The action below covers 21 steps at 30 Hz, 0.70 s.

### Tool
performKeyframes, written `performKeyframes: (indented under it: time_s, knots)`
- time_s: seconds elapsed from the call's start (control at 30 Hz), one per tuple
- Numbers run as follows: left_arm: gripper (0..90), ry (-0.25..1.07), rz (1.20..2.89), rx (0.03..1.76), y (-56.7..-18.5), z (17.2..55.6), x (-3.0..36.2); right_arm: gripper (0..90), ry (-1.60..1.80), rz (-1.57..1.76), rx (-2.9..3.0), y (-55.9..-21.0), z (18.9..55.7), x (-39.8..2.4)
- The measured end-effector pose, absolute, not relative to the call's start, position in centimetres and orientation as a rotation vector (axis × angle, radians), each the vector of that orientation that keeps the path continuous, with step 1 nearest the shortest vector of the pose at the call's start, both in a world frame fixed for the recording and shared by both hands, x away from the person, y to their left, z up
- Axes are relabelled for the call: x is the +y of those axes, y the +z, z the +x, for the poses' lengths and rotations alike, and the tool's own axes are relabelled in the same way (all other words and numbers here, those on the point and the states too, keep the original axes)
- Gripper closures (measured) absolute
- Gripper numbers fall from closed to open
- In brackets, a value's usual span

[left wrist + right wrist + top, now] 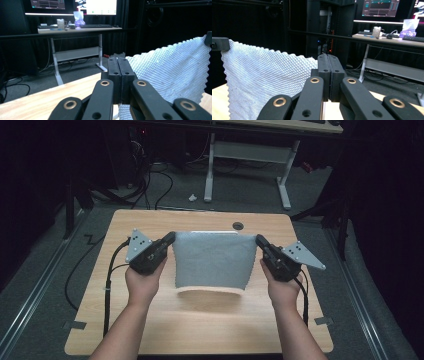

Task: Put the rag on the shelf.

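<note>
The pale grey cloth (212, 260) hangs stretched over the middle of the wooden surface (200, 330), nearer its far edge, its lower hem curling onto the wood. Its top edge runs side to side between the two top corners. The left hand-held gripper (171, 238) is clamped on the left corner, the right hand-held gripper (259, 240) on the right, equally near. Any fold will likely turn on that left-right line.
</note>
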State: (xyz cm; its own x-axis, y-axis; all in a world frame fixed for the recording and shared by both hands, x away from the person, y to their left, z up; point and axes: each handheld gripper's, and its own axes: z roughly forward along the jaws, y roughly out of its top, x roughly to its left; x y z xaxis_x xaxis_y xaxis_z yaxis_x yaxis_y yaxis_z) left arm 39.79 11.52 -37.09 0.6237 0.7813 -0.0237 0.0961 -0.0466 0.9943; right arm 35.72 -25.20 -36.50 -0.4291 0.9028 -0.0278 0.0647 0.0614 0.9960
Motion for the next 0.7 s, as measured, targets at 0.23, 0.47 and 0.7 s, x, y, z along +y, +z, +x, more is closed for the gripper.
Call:
performKeyframes:
  time_s: [0.23, 0.47, 0.7]
  knots:
    - [89.8, 0.690, 1.549, 0.739, -35.9, 41.7, 11.1, 90.0, 1.457, 0.987, 1.586, -34.8, 37.5, -25.4]
    - [89.8, 0.713, 1.543, 0.772, -34.6, 43.6, 10.5, 90.0, 1.453, 0.980, 1.576, -33.4, 39.0, -25.3]
    - [89.8, 0.766, 1.580, 0.771, -33.2, 45.8, 9.4, 90.0, 1.396, 0.962, 1.585, -32.0, 40.7, -25.5]
